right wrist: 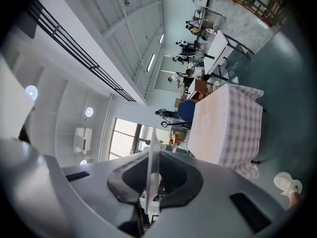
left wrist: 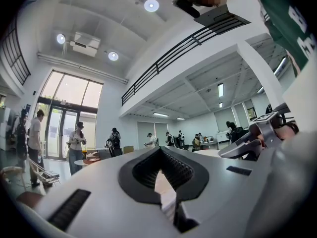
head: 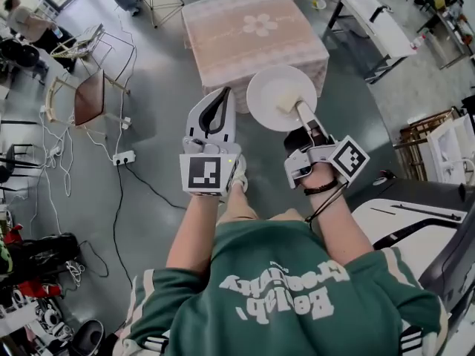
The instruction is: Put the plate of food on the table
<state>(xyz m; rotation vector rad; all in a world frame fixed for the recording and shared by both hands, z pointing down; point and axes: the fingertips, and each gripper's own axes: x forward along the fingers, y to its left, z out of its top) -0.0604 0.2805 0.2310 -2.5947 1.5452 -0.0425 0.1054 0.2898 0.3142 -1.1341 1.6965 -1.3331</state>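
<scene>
The plate of food (head: 271,87) is being pinched by the right gripper (head: 300,110), not yet on the table (head: 252,50). The left gripper (head: 223,95) is being held shut, empty.

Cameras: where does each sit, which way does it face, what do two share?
Head view: on the head, steeply down at table; forearms, left gripper, right gripper holding plate.
Left gripper view: on that gripper, tilted up at ceiling; green shirt.
Right gripper view: on that gripper, rolled sideways toward table; a shoe.
Shared: head and right gripper views both show plate and table.
</scene>
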